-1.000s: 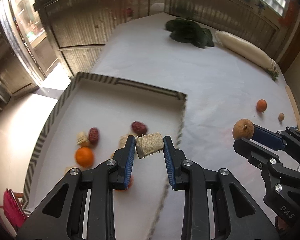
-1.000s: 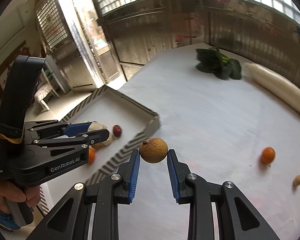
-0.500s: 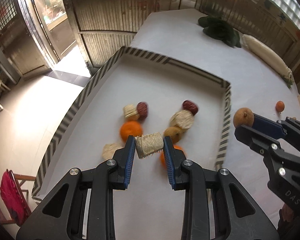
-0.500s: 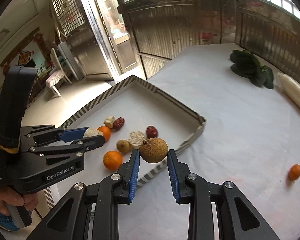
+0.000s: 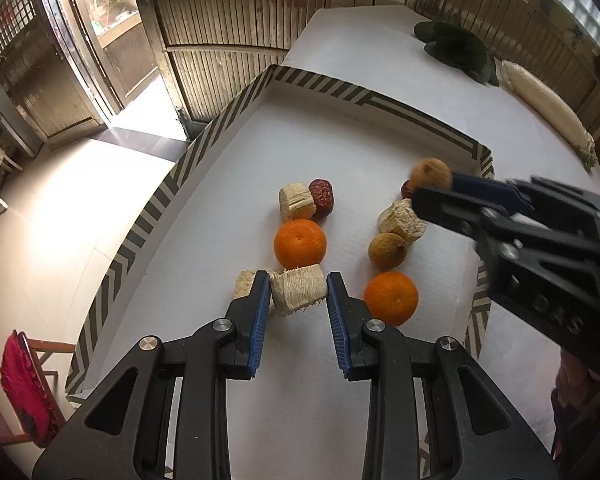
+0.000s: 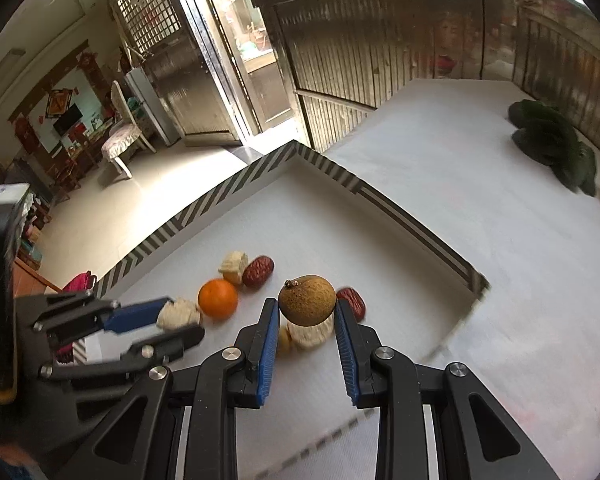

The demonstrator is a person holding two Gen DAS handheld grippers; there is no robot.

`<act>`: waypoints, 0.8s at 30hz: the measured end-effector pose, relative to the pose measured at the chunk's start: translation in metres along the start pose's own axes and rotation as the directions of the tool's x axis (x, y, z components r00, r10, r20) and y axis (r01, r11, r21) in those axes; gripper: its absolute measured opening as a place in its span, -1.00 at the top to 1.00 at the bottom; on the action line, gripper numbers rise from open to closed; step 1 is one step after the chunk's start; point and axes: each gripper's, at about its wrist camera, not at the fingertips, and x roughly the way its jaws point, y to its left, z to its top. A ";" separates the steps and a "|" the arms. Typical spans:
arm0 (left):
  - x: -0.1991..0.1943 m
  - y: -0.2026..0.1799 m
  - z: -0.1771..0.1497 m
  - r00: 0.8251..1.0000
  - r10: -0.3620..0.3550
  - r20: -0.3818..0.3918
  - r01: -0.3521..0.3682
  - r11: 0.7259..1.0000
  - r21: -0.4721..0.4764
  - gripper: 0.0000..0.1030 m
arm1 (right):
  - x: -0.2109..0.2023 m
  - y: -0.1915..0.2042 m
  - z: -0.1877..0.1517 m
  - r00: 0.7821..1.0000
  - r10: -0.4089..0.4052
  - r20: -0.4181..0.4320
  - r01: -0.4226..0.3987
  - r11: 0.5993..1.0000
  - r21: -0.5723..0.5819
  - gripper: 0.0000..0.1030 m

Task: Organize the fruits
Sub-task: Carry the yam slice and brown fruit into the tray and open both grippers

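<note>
I'm holding my left gripper (image 5: 298, 300) low and angled down, its blue-padded fingers (image 5: 260, 308) pinching a pale fibrous chunk (image 5: 298, 294) between the tips. My right gripper (image 6: 306, 316) is sitting just beside it on the right, pointing forward and left, its blue pads (image 6: 270, 336) clamping a brown round fruit (image 6: 307, 300) at the very tips. In the left wrist view the right gripper (image 5: 440, 188) is reaching in from the right edge, looking blurred. In the right wrist view the left gripper (image 6: 176, 322) is coming in from the left.
</note>
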 end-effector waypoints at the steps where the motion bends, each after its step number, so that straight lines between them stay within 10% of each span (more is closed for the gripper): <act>1: 0.001 0.000 0.000 1.000 -0.002 -0.003 0.002 1.000 -0.001 0.46 | 0.004 0.001 0.002 1.000 0.003 -0.005 -0.003 1.000 -0.002 0.47; 24: 0.010 -0.007 0.007 1.000 0.007 -0.025 -0.006 1.000 0.013 0.46 | 0.052 -0.005 0.018 0.996 0.016 -0.089 -0.018 1.000 -0.024 0.42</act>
